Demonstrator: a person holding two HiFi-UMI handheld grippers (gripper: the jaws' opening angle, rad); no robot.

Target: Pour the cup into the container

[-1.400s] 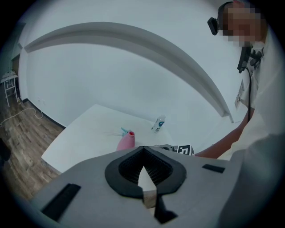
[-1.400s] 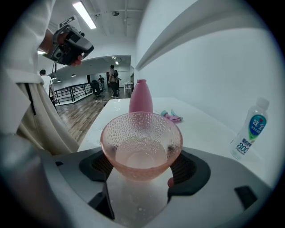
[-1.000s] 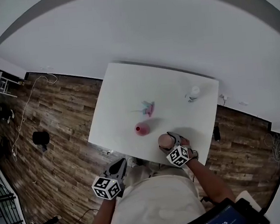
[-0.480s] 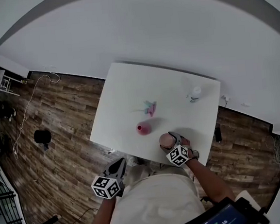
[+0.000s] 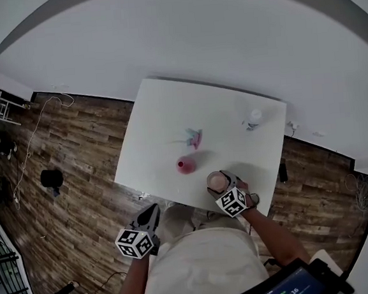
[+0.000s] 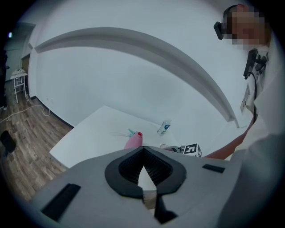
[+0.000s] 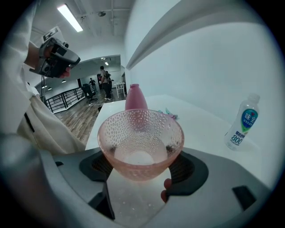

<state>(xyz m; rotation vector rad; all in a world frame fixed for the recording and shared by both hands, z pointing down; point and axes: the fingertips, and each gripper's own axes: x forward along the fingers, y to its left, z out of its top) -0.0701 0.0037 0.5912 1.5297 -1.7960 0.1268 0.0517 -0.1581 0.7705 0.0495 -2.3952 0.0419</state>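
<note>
Little has shifted in the last second; the cup's rim now shows a bit fuller from the head view. Left gripper (image 6: 142,150): fingers closed, empty, off the table (image 5: 163,126). Container (image 5: 185,165): pink, narrow-necked, upright mid-table. Right gripper (image 7: 141,164): fingers clamp the cup (image 7: 140,144), dimpled pink glass, near the table's front edge. Suggest bringing the rim over the neck and tipping slowly.

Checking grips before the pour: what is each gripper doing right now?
Left gripper: shut, holding nothing.
Right gripper: shut on the cup.
</note>
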